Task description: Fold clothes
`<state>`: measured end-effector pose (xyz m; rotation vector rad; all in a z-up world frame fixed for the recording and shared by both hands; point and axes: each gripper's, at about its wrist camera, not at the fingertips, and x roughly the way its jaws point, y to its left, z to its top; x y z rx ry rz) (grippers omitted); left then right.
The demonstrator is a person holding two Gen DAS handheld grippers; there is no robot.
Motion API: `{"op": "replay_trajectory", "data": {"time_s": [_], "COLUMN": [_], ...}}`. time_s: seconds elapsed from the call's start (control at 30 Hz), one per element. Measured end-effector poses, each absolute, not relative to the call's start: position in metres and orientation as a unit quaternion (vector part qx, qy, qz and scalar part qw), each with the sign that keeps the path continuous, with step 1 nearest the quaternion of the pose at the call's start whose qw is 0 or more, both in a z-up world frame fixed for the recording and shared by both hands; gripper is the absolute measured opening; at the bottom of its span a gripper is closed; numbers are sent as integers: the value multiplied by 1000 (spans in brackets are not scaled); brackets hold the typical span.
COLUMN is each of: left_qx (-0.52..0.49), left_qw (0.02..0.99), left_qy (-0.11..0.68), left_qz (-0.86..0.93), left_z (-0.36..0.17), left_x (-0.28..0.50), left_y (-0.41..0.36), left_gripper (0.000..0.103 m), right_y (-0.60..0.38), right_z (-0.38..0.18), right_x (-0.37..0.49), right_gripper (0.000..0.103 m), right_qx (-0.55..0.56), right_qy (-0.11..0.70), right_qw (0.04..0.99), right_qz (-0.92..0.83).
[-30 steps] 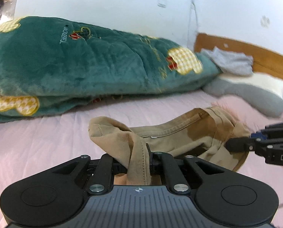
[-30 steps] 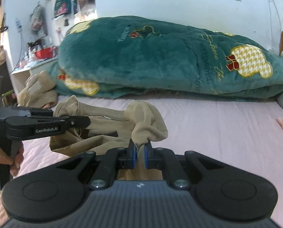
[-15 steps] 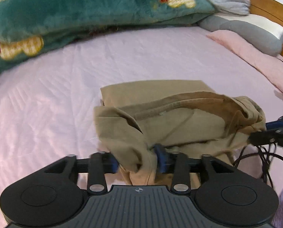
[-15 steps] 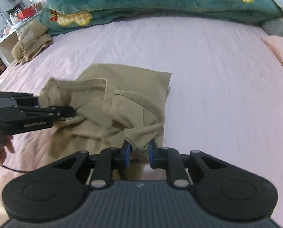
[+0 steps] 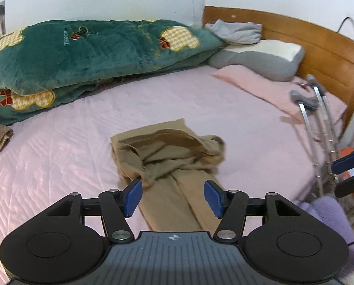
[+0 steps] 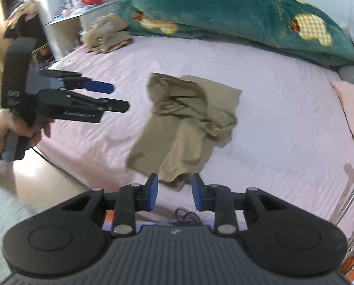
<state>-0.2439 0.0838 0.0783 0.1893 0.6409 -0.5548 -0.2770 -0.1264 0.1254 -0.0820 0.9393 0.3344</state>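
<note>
1. The left gripper (image 5: 173, 196) has just been opening; its blue pads now stand wide apart with nothing between them, the tan cloth it pinched a second ago released.
2. The right gripper (image 6: 174, 191) has also just been opening; its jaws stand at a moderate gap, clear of the cloth, where half a second ago they clamped a corner.
3. The tan trousers (image 5: 169, 166) now lie on the pink bed sheet (image 5: 58, 147), near the edge of the bed closest to the person, roughly midway along it.
4. The waist end is thrown over the legs, but it sits bunched and ruffled rather than flat, so the fold looks rough.
5. Both grippers have pulled back from the garment and are raised above it.
6. The green quilt (image 5: 93, 47) along the far edge and another tan garment (image 6: 106, 34) near the far left corner lie well apart from it.
7. Judgement: one fold is laid; the crumpled top layer likely needs smoothing or regripping before the next fold.
</note>
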Motion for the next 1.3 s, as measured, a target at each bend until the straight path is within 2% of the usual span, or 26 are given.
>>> {"op": "replay_trajectory", "data": {"time_s": [0.13, 0.2, 0.37, 0.5, 0.63, 0.9, 1.0, 1.07, 1.13, 1.3], "left_qx": [101, 95, 53, 32, 21, 22, -5, -18, -15, 63], "left_qw": [912, 914, 918, 911, 910, 940, 950, 956, 964, 985], "left_qy": [309, 318, 345, 373, 377, 314, 289, 274, 250, 158], "left_qz": [-250, -234, -189, -175, -173, -133, -114, -107, -92, 23], "left_z": [69, 58, 19, -12, -24, 26, 46, 56, 68, 115], "left_x": [-252, -243, -212, -189, -176, -168, -172, -177, -184, -201], "left_y": [82, 80, 85, 88, 93, 147, 174, 186, 194, 219], "left_gripper": [61, 61, 61, 61, 61, 61, 61, 61, 61, 62], "right_y": [-114, -113, -126, -125, -124, -106, -89, -85, -92, -108], "right_z": [123, 106, 42, 0, -2, 47, 59, 64, 71, 91], "right_x": [-283, -266, -218, -200, -204, -218, -225, -227, -231, -232], "right_gripper": [44, 45, 45, 45, 45, 45, 45, 45, 45, 45], "right_qx": [-56, -44, 68, 100, 107, 96, 42, 19, 40, 41], "right_qy": [447, 448, 448, 452, 426, 296, 234, 216, 201, 160], "right_qw": [875, 878, 884, 883, 896, 949, 971, 976, 978, 986], "right_qz": [178, 162, 116, 84, 73, 57, 42, 32, 40, 30]}}
